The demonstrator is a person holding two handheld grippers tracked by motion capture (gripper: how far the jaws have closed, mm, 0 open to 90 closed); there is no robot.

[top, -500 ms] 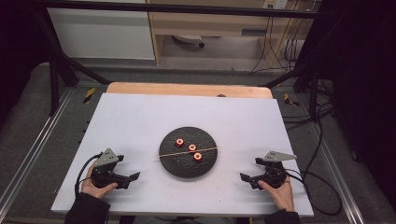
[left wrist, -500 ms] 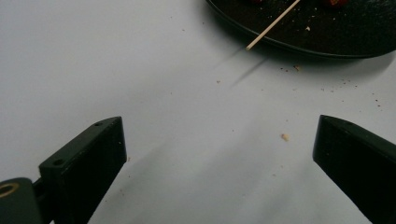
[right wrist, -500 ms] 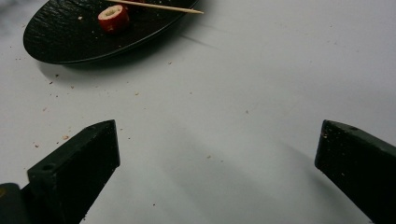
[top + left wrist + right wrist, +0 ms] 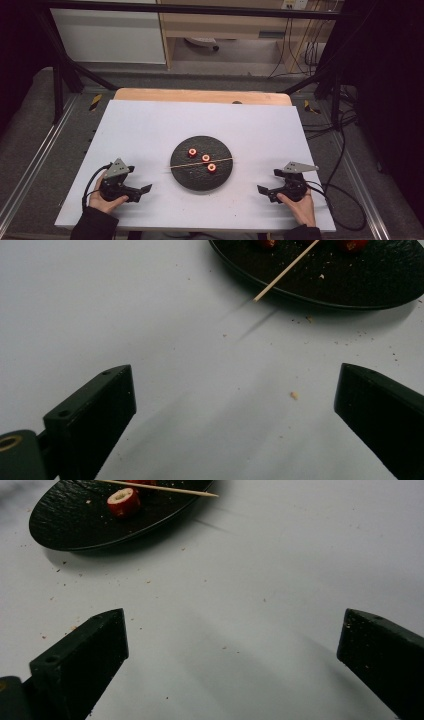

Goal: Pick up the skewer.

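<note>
Nothing has visibly shifted since the earlier frame: both grippers rest where they were. One black plate (image 4: pixel 201 177) sits mid-table, carrying three red rolls (image 4: pixel 205 158) and one wooden skewer (image 4: pixel 201 163) whose ends overhang both rims. Left gripper (image 4: pixel 141 190) and right gripper (image 4: pixel 263 191) lie near the front edge of the white table (image 4: pixel 150 125), jaws spread wide and empty, well apart from the plate, with bare, crumb-speckled surface between.

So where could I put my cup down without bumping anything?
The white table is bare behind the black plate, up to the wooden edge. The front is crowded: left gripper, right gripper, and a skewer sticking out.
</note>
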